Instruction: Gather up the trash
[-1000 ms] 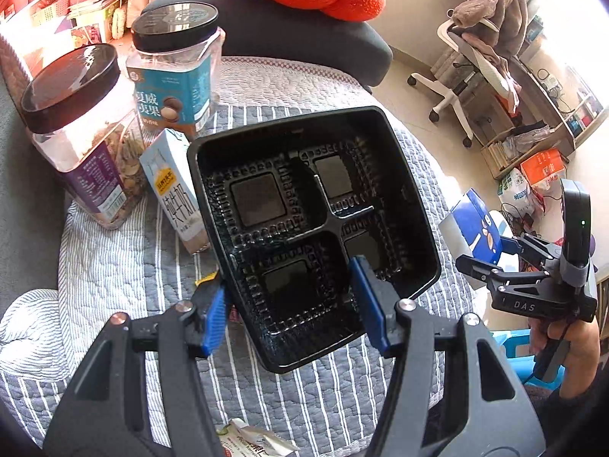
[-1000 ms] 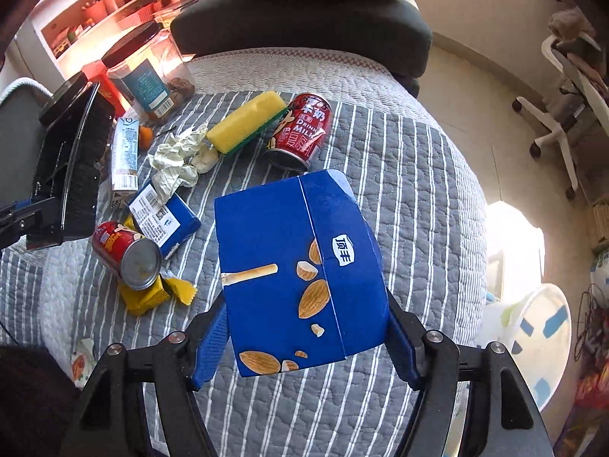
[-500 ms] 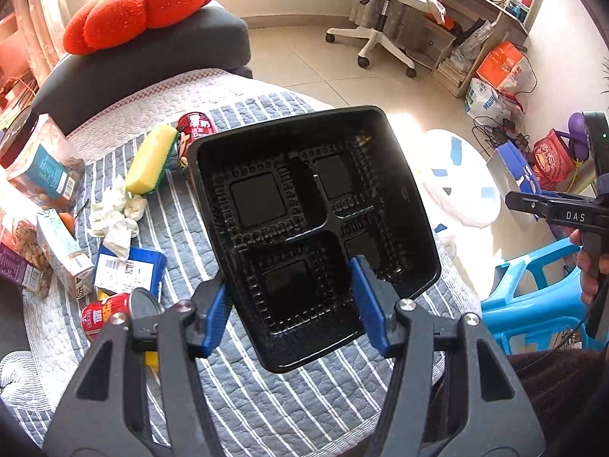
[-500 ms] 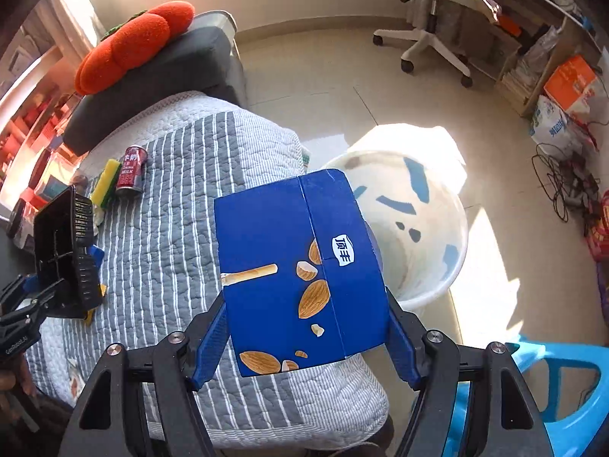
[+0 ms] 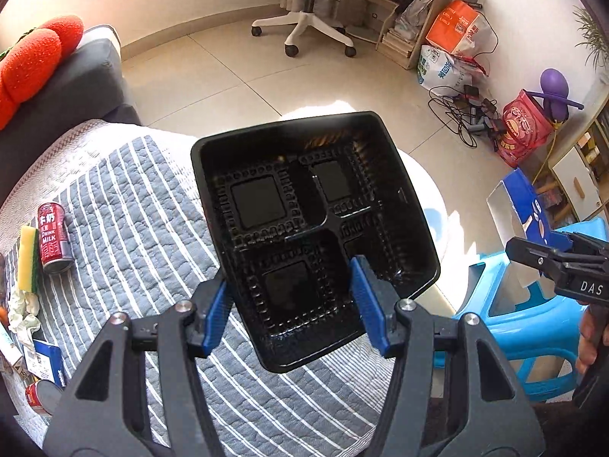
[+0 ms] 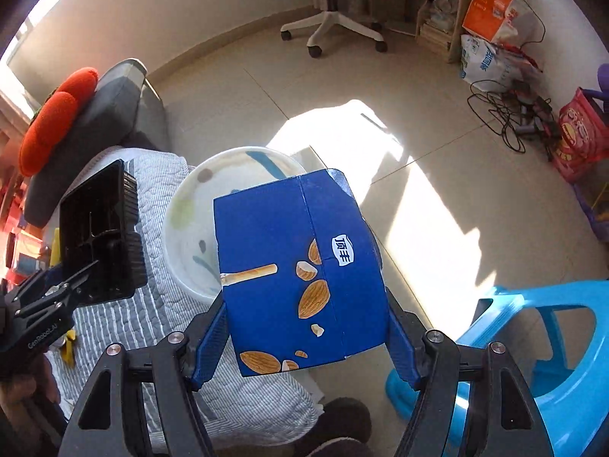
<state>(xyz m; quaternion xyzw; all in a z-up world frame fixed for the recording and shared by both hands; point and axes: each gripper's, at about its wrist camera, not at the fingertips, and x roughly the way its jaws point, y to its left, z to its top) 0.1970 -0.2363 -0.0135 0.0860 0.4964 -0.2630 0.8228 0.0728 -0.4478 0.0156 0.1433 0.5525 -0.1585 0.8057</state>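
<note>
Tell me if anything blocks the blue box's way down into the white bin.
Nothing visible does. The right gripper holds the blue box above the white bin beside the striped cover. The bin's mouth looks open; the black tray hangs off to its left.

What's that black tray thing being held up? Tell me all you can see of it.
The black tray looks like thin glossy plastic, roughly square with rounded corners. Raised ridges split it into four compartments, each with a flat square floor edged by small bumps. It looks empty. The left gripper clamps its near edge, one blue finger inside and one outside, holding it tilted in the air above the striped quilt. In the right wrist view it appears nearly edge-on.
</note>
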